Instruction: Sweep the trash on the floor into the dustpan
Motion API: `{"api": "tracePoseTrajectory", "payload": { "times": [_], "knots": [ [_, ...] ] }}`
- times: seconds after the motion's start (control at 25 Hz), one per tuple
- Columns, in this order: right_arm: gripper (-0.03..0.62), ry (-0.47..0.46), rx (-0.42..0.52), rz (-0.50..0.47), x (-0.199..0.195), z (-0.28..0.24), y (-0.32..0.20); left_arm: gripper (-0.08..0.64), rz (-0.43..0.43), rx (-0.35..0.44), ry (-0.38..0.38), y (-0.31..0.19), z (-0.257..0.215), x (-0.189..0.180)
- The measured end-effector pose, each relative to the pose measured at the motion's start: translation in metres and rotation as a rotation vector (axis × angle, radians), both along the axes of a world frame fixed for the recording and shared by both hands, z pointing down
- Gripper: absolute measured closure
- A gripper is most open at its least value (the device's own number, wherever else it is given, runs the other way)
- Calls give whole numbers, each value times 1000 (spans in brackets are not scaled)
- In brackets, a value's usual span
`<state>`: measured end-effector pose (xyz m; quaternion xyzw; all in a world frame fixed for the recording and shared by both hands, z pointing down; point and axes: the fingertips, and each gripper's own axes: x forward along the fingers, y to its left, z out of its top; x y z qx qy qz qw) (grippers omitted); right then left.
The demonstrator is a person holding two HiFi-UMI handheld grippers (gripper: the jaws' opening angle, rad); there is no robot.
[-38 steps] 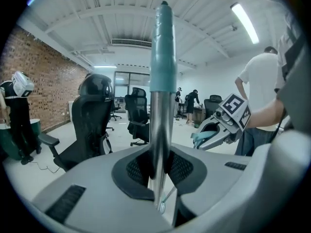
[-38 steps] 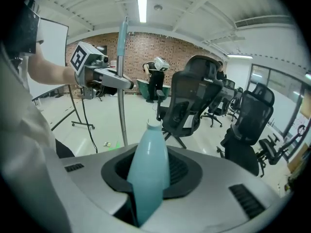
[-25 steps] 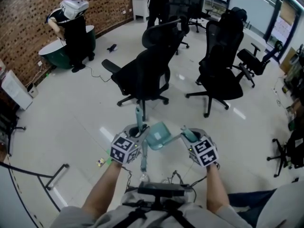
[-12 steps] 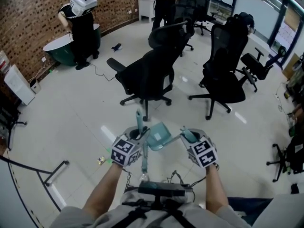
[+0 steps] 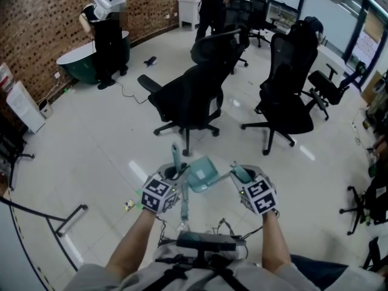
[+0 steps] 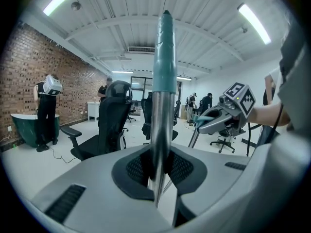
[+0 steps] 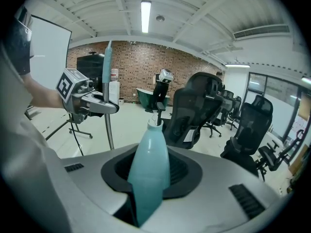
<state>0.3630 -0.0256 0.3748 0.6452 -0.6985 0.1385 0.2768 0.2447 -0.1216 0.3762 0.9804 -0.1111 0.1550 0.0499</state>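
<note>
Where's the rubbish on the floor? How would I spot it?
Start from the glossy white floor, then find the left tool with its black-and-white marker cube low in the head view. Left of that cube lies a small yellowish scrap of litter, between the tool and a thin black metal stand leg. It is the only tiny yellow speck there.

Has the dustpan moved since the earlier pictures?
No. In the head view, the dustpan keeps the same distance from the trash on the floor.
</note>
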Motion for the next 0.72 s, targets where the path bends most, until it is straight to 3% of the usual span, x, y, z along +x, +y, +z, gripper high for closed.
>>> {"api": "tracePoseTrajectory", "payload": {
  "times": [0.2, 0.44, 0.72],
  "knots": [
    [489, -8, -7, -25, -1, 3, 6, 506, -42, -10, -8, 2, 8, -10],
    [491, -3, -33, -129, -9, 20, 7, 506, -153, -34, -41, 4, 25, -37],
    [491, 10, -96, -291, -55, 57, 9, 508, -293, -55, -112, 22, 54, -114]
  ]
}}
